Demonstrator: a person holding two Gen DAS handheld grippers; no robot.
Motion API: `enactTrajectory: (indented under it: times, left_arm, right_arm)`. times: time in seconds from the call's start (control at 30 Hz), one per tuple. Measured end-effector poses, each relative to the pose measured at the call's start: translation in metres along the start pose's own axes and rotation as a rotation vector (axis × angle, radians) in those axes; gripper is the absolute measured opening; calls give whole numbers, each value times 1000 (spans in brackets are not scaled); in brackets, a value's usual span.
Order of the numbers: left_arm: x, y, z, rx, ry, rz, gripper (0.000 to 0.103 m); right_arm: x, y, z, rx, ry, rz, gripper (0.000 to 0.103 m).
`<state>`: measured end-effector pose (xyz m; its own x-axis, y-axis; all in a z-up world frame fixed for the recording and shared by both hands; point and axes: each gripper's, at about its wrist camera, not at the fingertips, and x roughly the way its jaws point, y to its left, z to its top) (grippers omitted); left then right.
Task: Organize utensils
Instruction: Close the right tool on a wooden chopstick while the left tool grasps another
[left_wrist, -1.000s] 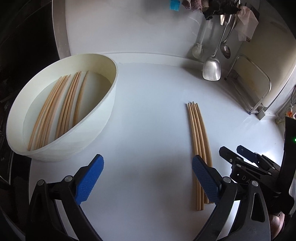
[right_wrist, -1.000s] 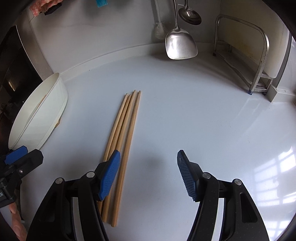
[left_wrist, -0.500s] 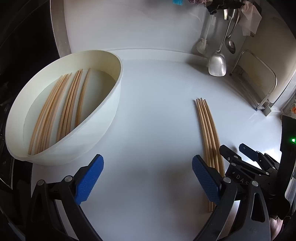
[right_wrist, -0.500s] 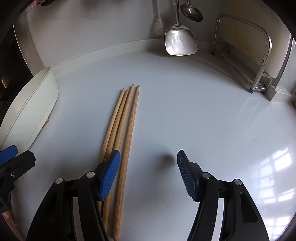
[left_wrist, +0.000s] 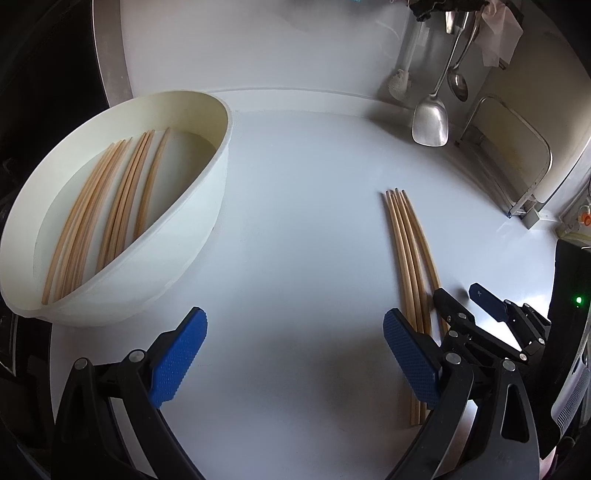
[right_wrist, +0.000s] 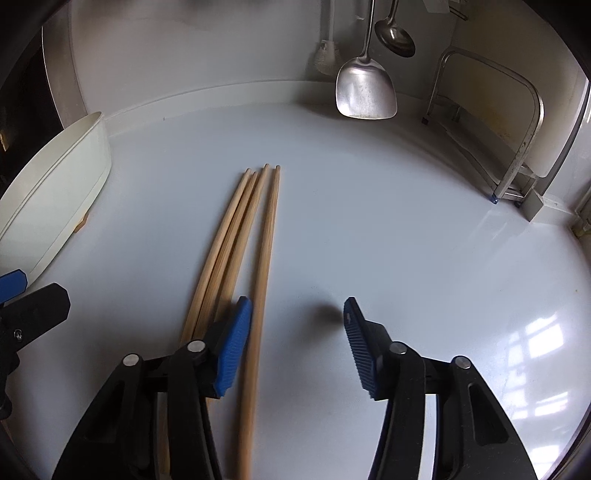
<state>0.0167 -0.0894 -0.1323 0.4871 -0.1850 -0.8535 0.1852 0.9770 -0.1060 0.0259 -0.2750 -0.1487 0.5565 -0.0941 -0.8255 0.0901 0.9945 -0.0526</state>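
Several wooden chopsticks (left_wrist: 408, 254) lie side by side on the white counter; they also show in the right wrist view (right_wrist: 243, 236). A white oval basin (left_wrist: 199, 206) at the left holds several more chopsticks (left_wrist: 107, 206). My left gripper (left_wrist: 295, 354) is open and empty, low over the counter between basin and loose chopsticks. My right gripper (right_wrist: 295, 343) is open, low at the near ends of the loose chopsticks: the rightmost one runs between its fingers, the others pass under its left finger (right_wrist: 231, 350). The right gripper also shows in the left wrist view (left_wrist: 469, 299).
A metal spatula (right_wrist: 365, 92), a ladle (right_wrist: 395, 35) and a brush (right_wrist: 327, 55) hang at the back wall. A metal rack (right_wrist: 517, 122) stands at the back right. The basin's side (right_wrist: 55, 192) is at the left of the right wrist view.
The right gripper has moved left and lower over the loose chopsticks, so one now lies between its fingers. The left gripper has shifted slightly; both stay open.
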Motion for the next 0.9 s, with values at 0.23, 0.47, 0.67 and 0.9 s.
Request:
enactTrajectory:
  times: [0.23, 0.47, 0.67, 0.9]
  left_arm:
    - [9, -12, -3, 0, 22, -23, 95]
    - [19, -31, -3, 38, 37, -31, 95]
    - [37, -44, -4, 58, 77, -44, 95]
    - [48, -52, -5, 93, 89, -20, 95]
  right_arm:
    - [-3, -2, -2, -19, -5, 37, 15]
    - [-5, -28, -4, 37, -2, 25, 14]
    - [-8, -50, -7, 76, 1, 25, 14]
    - [-10, -60, -9, 101, -2, 68, 16]
